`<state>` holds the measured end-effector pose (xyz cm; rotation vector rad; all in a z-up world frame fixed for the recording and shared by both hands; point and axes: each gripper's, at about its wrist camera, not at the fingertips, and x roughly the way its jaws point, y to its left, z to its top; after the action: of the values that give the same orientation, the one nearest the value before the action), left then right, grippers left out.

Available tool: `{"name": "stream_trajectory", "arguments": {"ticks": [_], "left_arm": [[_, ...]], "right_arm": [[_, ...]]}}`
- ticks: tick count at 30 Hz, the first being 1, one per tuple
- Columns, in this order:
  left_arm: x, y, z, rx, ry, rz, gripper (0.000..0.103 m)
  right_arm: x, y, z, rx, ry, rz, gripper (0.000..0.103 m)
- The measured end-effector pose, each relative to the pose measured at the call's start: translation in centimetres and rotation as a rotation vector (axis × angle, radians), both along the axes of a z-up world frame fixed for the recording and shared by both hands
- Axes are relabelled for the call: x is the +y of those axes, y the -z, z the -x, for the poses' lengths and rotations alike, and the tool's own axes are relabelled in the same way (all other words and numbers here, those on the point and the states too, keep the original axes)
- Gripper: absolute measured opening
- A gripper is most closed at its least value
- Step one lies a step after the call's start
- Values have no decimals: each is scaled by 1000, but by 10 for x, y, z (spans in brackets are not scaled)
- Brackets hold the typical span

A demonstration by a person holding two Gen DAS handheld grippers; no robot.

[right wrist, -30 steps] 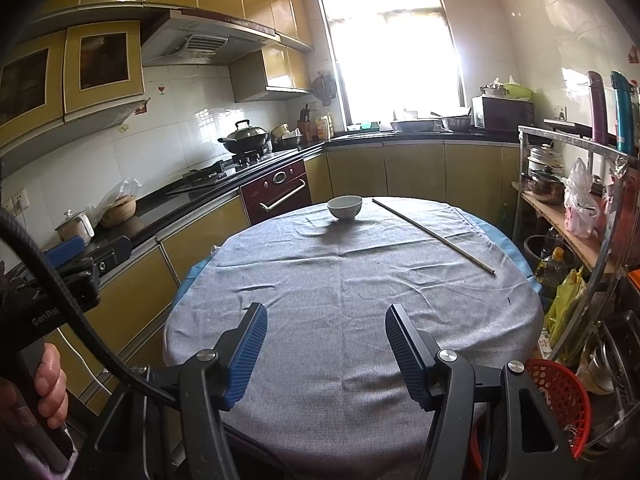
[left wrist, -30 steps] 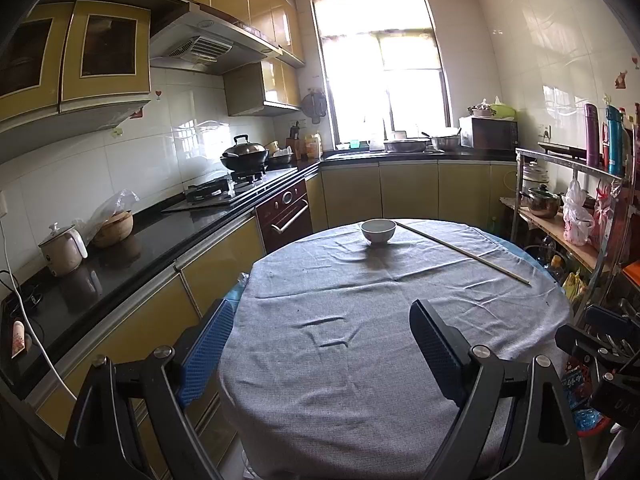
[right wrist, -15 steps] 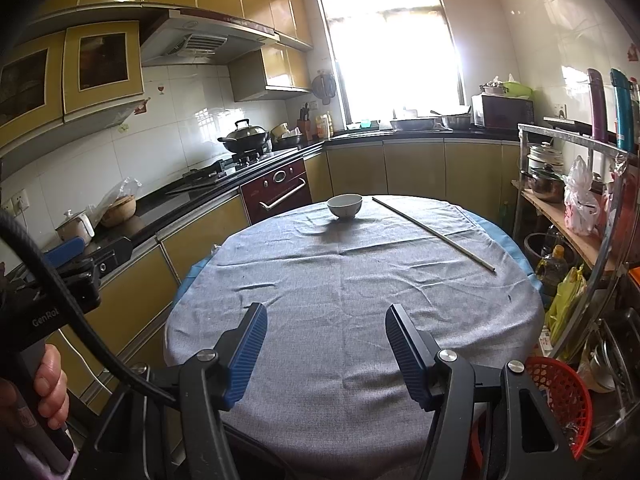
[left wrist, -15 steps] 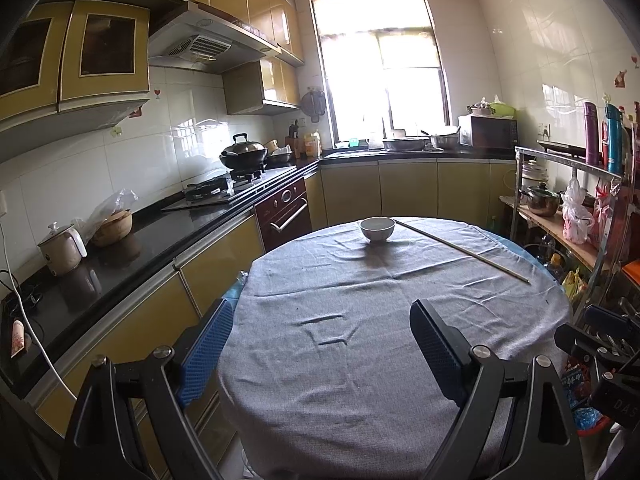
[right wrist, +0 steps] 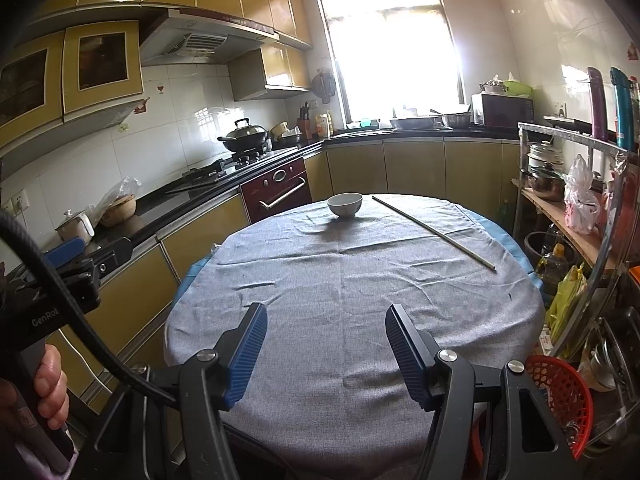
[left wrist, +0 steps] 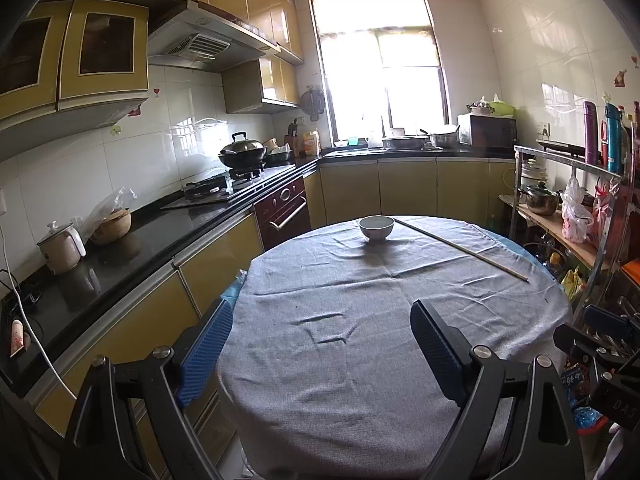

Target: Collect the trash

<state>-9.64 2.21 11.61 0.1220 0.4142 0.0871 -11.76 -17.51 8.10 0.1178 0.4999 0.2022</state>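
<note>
Left gripper (left wrist: 320, 350) and right gripper (right wrist: 326, 350): fingers spread apart, holding nothing, above the near edge of the table (right wrist: 360, 300). Bowl (right wrist: 345, 204) at far side; contents not visible. Stick (right wrist: 434, 232) lies right of it.

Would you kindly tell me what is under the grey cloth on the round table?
A blue layer peeks out beneath the grey cloth at its edges. The tabletop itself is fully covered, so its surface cannot be seen.
</note>
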Motion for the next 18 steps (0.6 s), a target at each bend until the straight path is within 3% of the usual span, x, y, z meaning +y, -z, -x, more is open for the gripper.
{"name": "stream_trajectory", "arguments": {"ticks": [18], "left_arm": [[2, 3, -2, 12, 1, 9, 92]], "right_arm": [[0, 1, -1, 7, -4, 1, 65]]}}
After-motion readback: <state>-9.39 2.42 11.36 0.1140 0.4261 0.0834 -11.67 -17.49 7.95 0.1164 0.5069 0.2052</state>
